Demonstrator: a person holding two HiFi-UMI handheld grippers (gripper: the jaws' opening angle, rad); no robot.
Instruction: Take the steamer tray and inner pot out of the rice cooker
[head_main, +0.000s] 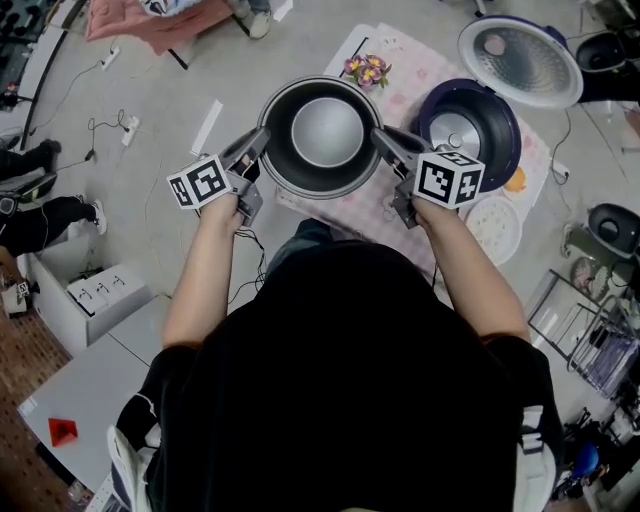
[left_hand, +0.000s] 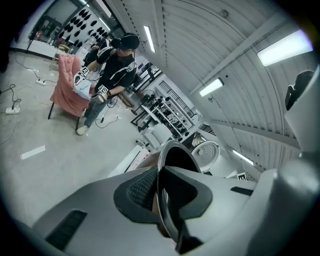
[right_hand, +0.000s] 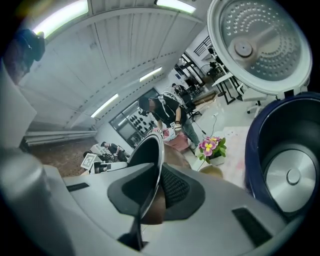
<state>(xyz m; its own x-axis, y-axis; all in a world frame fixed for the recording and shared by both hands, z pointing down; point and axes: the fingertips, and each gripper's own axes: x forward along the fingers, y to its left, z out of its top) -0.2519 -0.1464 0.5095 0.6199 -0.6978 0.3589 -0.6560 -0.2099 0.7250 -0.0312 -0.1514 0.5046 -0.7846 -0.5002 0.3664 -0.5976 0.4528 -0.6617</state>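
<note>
Partly behind the fingers (left_hand: 142, 190) — inner pot (head_main: 320, 135) rim

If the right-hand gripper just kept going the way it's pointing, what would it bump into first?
The inner pot: the right gripper is clamped on its rim, so going on would push into the pot's wall. Beyond that, probably the left gripper on the opposite rim.

A pot of pink flowers (head_main: 366, 70) stands on a patterned cloth (head_main: 405, 58) spread over the floor (head_main: 170, 95).
</note>
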